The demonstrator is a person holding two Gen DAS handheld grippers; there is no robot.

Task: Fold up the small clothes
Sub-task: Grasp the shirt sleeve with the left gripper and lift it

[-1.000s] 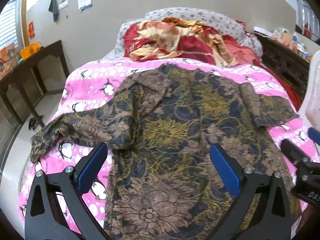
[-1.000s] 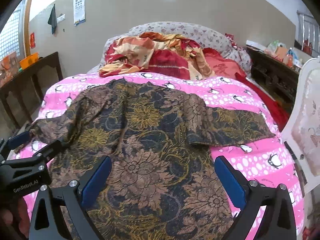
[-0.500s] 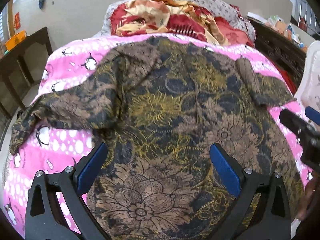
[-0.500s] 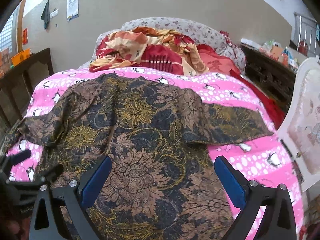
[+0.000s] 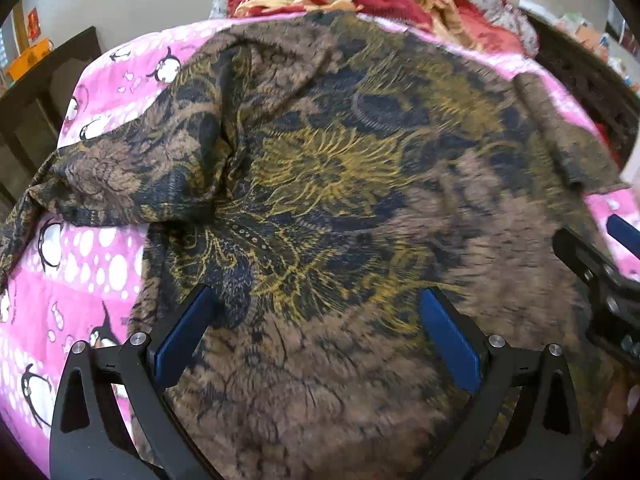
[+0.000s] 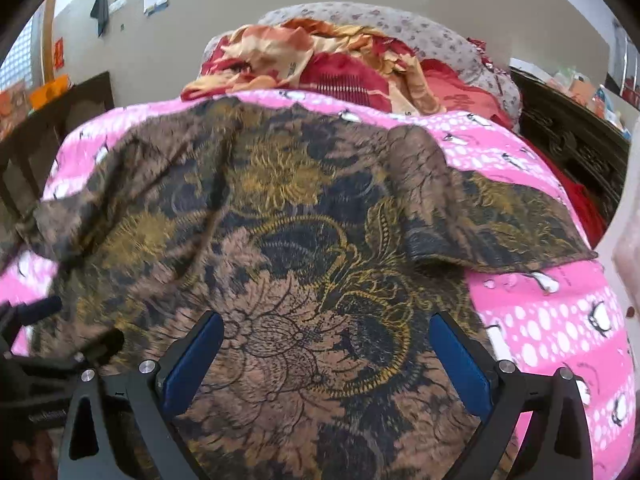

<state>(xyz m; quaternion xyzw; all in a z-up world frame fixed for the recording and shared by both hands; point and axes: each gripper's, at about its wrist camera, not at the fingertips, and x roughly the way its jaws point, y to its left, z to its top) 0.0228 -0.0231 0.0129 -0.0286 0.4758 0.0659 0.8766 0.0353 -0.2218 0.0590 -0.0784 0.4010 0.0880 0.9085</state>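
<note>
Left wrist: one shirt (image 5: 340, 184), two wide-spread claws (image 5: 320, 320) (image 6: 326, 344).

**Shirt spread on the bed, right gripper wide above it**

The right gripper (image 6: 326, 344) is over the lower part of the shirt (image 6: 280, 248), its two blue pads far apart with nothing between them. The shirt, brown and dark with yellow flowers, lies flat on the pink blanket (image 6: 552, 320). One sleeve (image 6: 492, 216) is stretched to the right on the blanket; the other goes toward the left edge of the bed. At the left border the left gripper (image 6: 60, 328) shows, dark and blurred, near the shirt side. Behind the shirt is a red and orange quilt (image 6: 320, 60) before a grey pillow (image 6: 400, 24).
</note>
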